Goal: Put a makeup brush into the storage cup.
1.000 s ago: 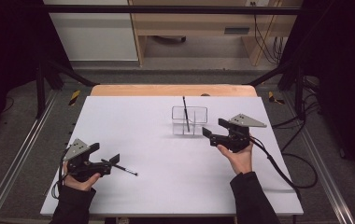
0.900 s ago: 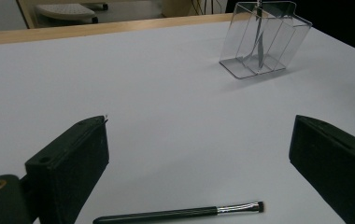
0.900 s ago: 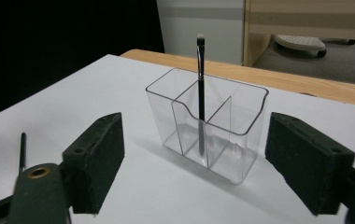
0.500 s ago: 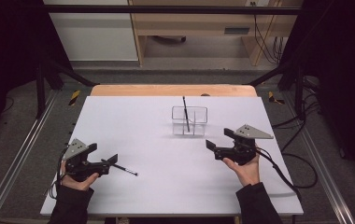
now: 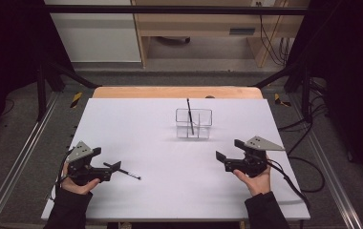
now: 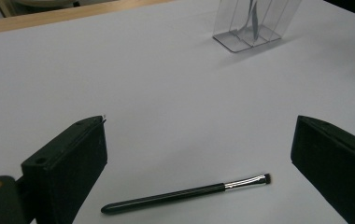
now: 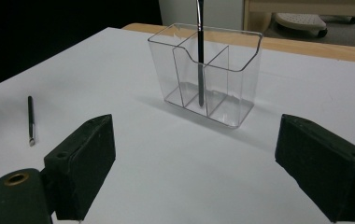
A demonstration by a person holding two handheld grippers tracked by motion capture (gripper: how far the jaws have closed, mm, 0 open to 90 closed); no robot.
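My left gripper (image 5: 114, 168) sits at the table's (image 5: 136, 119) 8 o'clock corner, jaws spread wide, nothing pinched. Makeup brush (image 6: 185, 192) lies flat on the white top btwn those jaws, bristle end twd 3 o'clock. My right gripper (image 5: 221, 158) at 4 o'clock, jaws also spread, empty. Clear organizer (image 7: 213, 74) at 12 o'clock w/ 1 brush (image 7: 200, 65) standing in it.

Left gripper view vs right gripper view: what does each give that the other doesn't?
Left gripper view alone: the brush lying on the table close between open jaws, its metal ferrule and bristle tip plain. Right gripper view alone: the clear organizer whole, three compartments, a second brush standing in the middle one. Both: the white table, organizer and lying brush.
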